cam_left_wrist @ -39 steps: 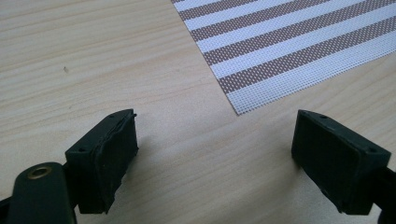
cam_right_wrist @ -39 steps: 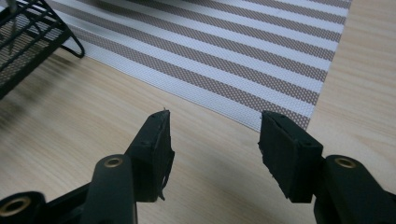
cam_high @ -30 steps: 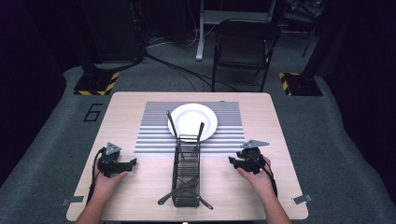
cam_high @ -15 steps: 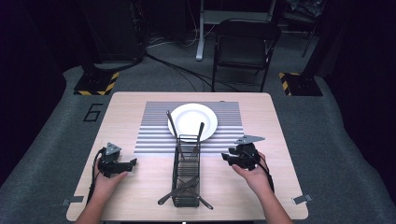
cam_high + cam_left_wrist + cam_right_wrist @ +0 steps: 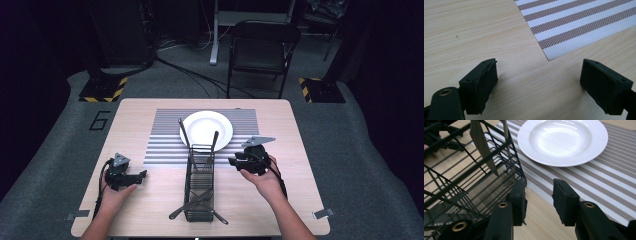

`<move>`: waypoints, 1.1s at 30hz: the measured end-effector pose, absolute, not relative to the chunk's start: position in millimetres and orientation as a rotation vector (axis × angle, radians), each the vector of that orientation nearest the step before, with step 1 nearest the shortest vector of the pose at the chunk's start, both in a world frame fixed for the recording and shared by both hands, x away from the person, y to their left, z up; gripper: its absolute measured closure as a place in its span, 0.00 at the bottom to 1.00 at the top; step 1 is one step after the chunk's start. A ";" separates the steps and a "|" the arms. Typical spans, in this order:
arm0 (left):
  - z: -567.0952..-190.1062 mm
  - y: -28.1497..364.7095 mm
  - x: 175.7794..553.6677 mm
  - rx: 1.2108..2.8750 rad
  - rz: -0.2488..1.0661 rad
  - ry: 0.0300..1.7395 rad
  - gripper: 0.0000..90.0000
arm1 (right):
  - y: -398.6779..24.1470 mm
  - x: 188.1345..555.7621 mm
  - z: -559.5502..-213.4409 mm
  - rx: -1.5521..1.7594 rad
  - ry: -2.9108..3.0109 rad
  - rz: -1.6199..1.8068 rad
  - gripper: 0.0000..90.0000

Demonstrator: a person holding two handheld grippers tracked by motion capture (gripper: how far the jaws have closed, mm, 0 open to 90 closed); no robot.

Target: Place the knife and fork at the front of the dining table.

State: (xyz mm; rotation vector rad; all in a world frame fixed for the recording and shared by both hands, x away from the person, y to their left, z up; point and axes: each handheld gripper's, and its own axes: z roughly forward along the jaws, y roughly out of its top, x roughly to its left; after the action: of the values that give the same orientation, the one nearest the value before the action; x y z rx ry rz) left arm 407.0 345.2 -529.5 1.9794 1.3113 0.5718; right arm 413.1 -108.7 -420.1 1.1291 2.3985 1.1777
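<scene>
Your pale wood worktop point(image 5: 150, 200) has bare room at its left edge. The ribbed striped mat point(image 5: 165, 135) carries a smooth round plate point(image 5: 202, 125). The black wire basket point(image 5: 200, 190) sits centre. Your left gripper point(image 5: 131, 176) gapes empty; your right gripper point(image 5: 234, 161), beside the basket, has been closing on nothing.

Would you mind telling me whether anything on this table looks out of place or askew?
Yes: the black wire basket lies beside the white plate, and some utensils poke out through its near end onto the table, crossed rather than stowed neatly.
</scene>
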 end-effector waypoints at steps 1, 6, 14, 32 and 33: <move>-529.5 345.2 407.0 1.979 0.571 1.312 0.16 | -106.8 413.4 -417.8 1.123 2.400 1.181 0.70; -529.4 345.2 406.8 1.982 0.570 1.307 0.16 | -97.7 415.3 -410.2 1.107 2.414 1.207 0.71; -529.0 345.1 406.5 1.993 0.564 1.296 0.16 | -86.8 419.0 -399.9 1.070 2.421 1.237 0.74; -529.2 344.9 406.6 1.989 0.565 1.298 0.16 | -64.5 432.9 -395.9 1.040 2.461 1.266 0.77; -529.2 344.9 406.6 1.988 0.565 1.298 0.16 | -63.2 433.3 -396.2 1.035 2.458 1.265 0.77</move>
State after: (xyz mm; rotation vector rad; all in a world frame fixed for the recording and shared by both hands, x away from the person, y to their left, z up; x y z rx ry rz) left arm 406.6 344.9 -529.2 1.9881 1.2983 0.5648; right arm 433.3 -63.2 -396.2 1.0349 2.4576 1.2653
